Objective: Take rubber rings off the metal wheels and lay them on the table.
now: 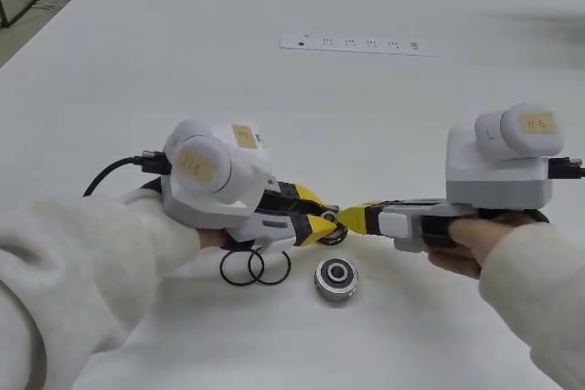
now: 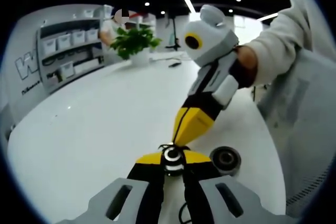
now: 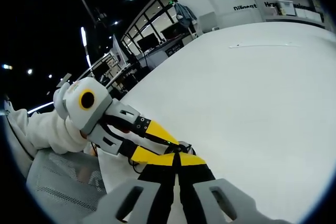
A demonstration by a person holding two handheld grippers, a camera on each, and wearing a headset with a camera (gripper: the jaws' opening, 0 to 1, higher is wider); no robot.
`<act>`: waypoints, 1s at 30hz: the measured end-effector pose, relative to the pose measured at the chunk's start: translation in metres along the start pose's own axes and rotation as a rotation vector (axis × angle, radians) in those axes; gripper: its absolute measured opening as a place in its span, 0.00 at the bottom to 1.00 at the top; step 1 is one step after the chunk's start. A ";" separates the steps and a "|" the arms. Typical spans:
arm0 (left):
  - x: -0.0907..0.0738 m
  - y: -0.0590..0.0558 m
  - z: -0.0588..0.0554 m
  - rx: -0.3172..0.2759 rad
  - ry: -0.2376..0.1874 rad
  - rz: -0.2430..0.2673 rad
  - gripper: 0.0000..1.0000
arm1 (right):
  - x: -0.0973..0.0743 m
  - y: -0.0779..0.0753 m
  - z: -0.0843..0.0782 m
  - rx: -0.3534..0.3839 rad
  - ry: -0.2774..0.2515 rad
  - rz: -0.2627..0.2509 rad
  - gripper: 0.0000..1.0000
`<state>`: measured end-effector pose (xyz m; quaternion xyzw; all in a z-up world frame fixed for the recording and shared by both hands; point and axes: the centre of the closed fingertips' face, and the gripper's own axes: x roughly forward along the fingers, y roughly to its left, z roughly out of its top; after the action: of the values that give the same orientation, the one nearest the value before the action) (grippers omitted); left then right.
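Sleeve (image 1: 64,262) closest to lens, white fleece, runs to the left hand-held gripper (image 1: 327,224)

- left hand-held gripper: clenched on a small metal wheel (image 2: 173,155), wheel sits right at its yellow tips, up off the surface (image 1: 274,116)
- right hand-held gripper (image 3: 178,157): comes in nose-to-nose from the opposite side, jaws pressed together, tip touching the rim of that same wheel. A thin black loop shows at the contact point; too small to tell if it's pinched between those jaws
- second wheel (image 1: 336,279): flat on the surface, just on the person's side of the two tips, apart from both
- two rubber rings (image 1: 255,268): lying on the surface just under and beside the left hand-held gripper's body, touching or slightly overlapping each other, near the second wheel but clear of it
- power strip (image 1: 358,45): well beyond both tips on the far side, white
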<state>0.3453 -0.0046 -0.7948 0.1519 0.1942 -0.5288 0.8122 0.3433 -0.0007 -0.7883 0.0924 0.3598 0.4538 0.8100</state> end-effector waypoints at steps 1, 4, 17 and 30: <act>0.000 0.000 0.000 0.000 0.000 0.000 0.13 | 0.000 0.002 0.001 -0.003 -0.003 0.006 0.00; 0.000 0.000 0.000 0.000 -0.001 0.002 0.13 | 0.002 0.011 0.005 -0.012 -0.014 0.036 0.00; 0.000 -0.001 0.001 -0.024 -0.008 0.009 0.14 | 0.001 0.001 0.003 -0.030 -0.002 -0.004 0.00; -0.006 -0.005 0.003 -0.007 0.009 -0.016 0.19 | -0.001 -0.001 0.002 -0.044 0.011 -0.019 0.00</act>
<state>0.3392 -0.0027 -0.7892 0.1499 0.2009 -0.5338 0.8076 0.3448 -0.0016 -0.7864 0.0686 0.3553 0.4542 0.8141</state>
